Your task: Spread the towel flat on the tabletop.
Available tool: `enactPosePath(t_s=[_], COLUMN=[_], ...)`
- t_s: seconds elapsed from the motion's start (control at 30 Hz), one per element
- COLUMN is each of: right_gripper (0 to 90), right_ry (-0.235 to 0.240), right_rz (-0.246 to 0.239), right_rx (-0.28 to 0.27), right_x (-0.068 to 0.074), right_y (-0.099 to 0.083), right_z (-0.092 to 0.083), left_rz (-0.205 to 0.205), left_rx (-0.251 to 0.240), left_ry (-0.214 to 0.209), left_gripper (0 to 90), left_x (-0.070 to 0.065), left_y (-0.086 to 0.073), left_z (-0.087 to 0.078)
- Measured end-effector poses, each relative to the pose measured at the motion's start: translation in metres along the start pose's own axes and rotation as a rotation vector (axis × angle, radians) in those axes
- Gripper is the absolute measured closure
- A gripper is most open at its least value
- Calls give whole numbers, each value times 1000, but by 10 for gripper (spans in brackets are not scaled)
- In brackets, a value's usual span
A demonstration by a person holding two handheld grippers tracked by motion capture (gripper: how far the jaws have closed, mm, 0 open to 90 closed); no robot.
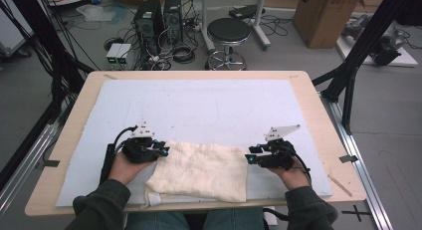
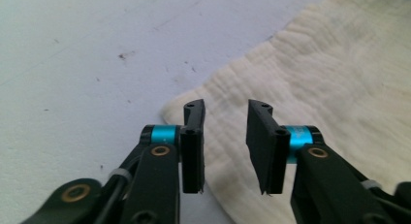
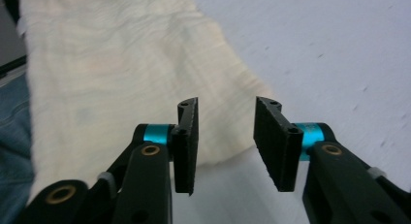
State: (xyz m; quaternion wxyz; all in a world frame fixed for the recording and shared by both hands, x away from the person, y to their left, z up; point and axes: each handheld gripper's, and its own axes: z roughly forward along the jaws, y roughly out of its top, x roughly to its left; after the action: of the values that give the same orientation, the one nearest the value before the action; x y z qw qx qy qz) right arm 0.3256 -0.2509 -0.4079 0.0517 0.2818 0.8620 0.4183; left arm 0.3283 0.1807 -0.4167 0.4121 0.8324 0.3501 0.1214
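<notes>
Cream-coloured, crinkled gauze cloth [image 1: 201,170] lay folded flat on the pale blue mat [image 1: 199,105] that covered my light wooden surface [image 1: 323,120], close to the near edge and roughly midway between the left and right edges. Its near left corner reached past the mat's near edge, where a small white label [image 1: 154,198] showed.

I had the left gripper [image 1: 163,150] just at the cloth's far left corner. In the left gripper view its black fingers [image 2: 193,136] stood partly apart with a clear gap between them, nothing pinched; the cloth's [image 2: 310,88] rounded corner lay on the mat below and ahead of them. Whether the fingertips brushed the fabric I could not tell.

I had the right gripper [image 1: 250,155] at the cloth's far right corner, pointing inward toward the left one. In the right gripper view [image 3: 228,136] its fingers [image 3: 186,136] were likewise partly apart and held nothing, with the cloth's [image 3: 121,88] edge under the left finger and bare mat under the right one.

Both hands rested low over the mat, dark green sleeves [image 1: 99,210] coming in over the near edge. A grey three-cornered plate [image 1: 281,132] sat on top of the right gripper and a black cable [image 1: 108,160] trailed from the left one along my forearm.

Beyond the far edge, on the floor, stood a black round stool [image 1: 228,33] and a brown cardboard box [image 1: 326,16].
</notes>
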Motion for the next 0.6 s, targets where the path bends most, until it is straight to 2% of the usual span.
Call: enactPosePath(t_s=[0.1, 0.23, 0.3, 0.37, 0.5, 0.6], right_gripper=[578, 571, 585, 627, 710, 758], right_ry=[-12, -17, -28, -36, -44, -52], right_rz=[7, 10, 1, -8, -15, -36], right_rx=[9, 71, 104, 99, 107, 108], right_x=[-4, -10, -12, -13, -14, -15], right_y=[4, 5, 4, 4, 4, 4], right_z=[13, 35, 42, 43, 43, 44], left_rz=[-24, -42, -48, -51, -39, -5], left_rx=[13, 32, 39, 48, 81, 84], left_ry=[23, 34, 37, 38, 63, 89], left_gripper=[585, 531, 517, 499, 513, 618], left_x=[4, 9, 10, 11, 11, 9], left_y=[0, -1, -1, -1, 0, 0], left_z=[4, 10, 14, 18, 27, 30])
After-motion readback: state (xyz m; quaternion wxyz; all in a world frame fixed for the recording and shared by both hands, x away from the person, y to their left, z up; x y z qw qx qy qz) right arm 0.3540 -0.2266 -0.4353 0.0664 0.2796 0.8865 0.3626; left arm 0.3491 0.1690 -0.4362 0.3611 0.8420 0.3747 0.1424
